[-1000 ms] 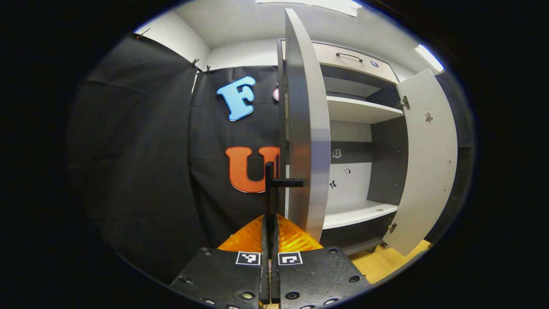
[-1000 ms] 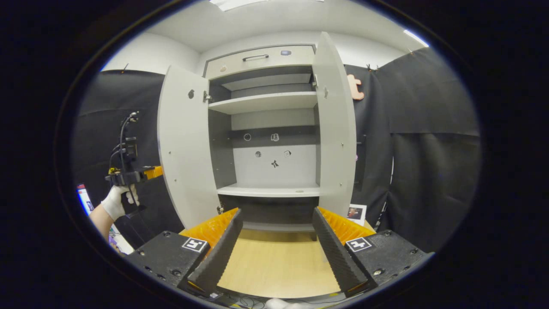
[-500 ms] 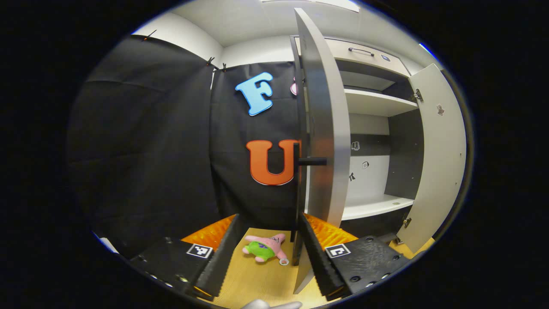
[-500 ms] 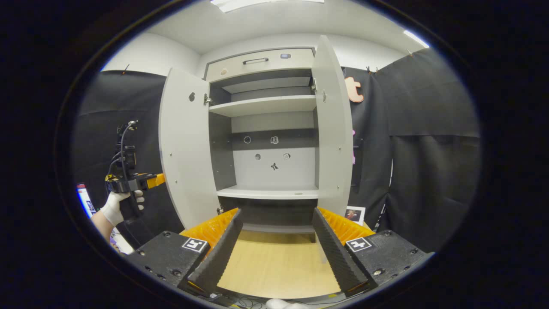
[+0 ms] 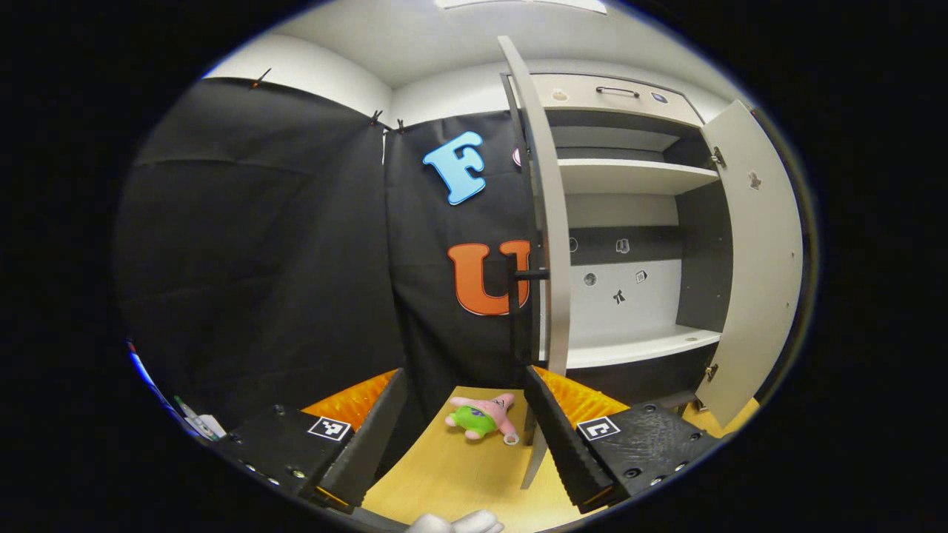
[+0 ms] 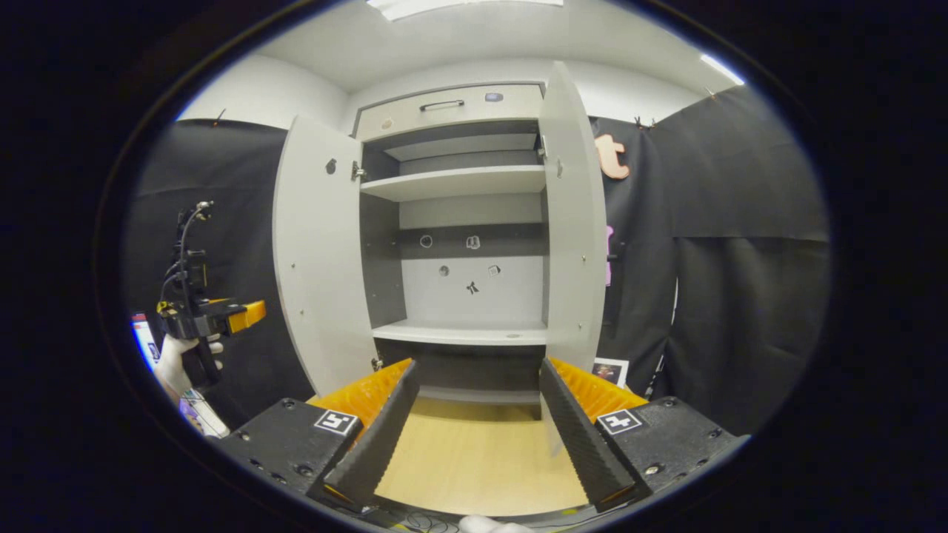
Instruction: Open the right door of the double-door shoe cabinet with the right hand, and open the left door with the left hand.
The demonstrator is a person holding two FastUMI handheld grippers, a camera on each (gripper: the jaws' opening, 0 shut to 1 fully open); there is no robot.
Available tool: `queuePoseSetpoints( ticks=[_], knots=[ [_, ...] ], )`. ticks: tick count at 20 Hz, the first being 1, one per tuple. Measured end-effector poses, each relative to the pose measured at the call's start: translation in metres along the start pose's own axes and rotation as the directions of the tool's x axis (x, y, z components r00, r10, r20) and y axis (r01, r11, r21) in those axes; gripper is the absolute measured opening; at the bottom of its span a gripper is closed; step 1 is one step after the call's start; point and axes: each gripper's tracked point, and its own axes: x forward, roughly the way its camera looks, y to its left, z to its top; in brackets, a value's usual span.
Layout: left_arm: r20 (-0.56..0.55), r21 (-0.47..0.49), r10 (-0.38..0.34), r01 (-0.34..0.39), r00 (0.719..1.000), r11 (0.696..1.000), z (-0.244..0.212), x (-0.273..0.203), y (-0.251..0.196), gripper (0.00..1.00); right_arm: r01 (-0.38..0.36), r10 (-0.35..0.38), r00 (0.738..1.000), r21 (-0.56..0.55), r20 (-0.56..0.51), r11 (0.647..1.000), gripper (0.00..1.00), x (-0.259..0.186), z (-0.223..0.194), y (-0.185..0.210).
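We see the tall pale-grey double-door shoe cabinet [image 6: 459, 222] standing against the booth wall with both doors swung out, its dark-lined interior and white shelves [image 6: 455, 180] exposed. In the right gripper view, the left door [image 6: 315, 252] hangs open at the left of the opening and the right door [image 6: 574, 222] stands open at the right, nearly edge-on to us. Our right gripper [image 6: 478, 400] sits low in front of the cabinet with its jaws spread wide and nothing between them, well apart from either door, above the light wooden floor [image 6: 474, 451]. Farther off at the left of that view, a white-gloved hand [image 6: 181, 359] holds our left gripper [image 6: 244, 314] just beside the outer face of the left door, without touching it. In the left gripper view, the left gripper [image 5: 463, 403] also has its jaws wide apart and empty; the left door [image 5: 548, 222] appears edge-on just ahead of it, with its thin black bar handle [image 5: 529, 275] projecting from the outer face, clear of the fingers. A small pink and green star-shaped plush toy [image 5: 481, 418] lies on the floor between the fingers in that view, near the foot of the door. The right door [image 5: 755, 259] stands open at the far side.
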Motion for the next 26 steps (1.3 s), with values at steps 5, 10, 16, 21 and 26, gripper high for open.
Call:
queuePoseSetpoints(
  ticks=[5, 10, 16, 21, 26],
  knots=[
    [0.038, -0.021, -0.068, 0.069, 0.997, 0.997, 0.040, -0.027, -0.036, 0.95, 0.021, -0.020, 0.999, -0.008, 0.029, 1.000, 1.00, 0.004, 0.014, -0.015],
    [0.098, -0.001, -0.126, 0.127, 0.987, 0.992, 0.075, -0.051, -0.078, 0.94, 0.048, -0.048, 0.998, -0.008, 0.045, 0.999, 1.00, 0.009, 0.026, -0.030],
    [0.104, 0.017, -0.165, 0.164, 0.981, 0.986, 0.068, -0.075, -0.131, 0.96, 0.089, -0.089, 0.995, -0.011, 0.051, 0.996, 0.99, 0.010, 0.029, -0.047],
    [0.092, 0.007, -0.213, 0.213, 0.973, 0.977, 0.048, -0.087, -0.171, 0.96, 0.110, -0.109, 0.993, -0.019, 0.037, 0.994, 1.00, 0.016, 0.024, -0.055],
    [0.022, -0.040, -0.239, 0.240, 0.971, 0.970, 0.015, -0.097, -0.184, 0.96, 0.122, -0.122, 0.992, -0.009, 0.039, 0.992, 0.99, 0.015, 0.021, -0.059]
  ],
)
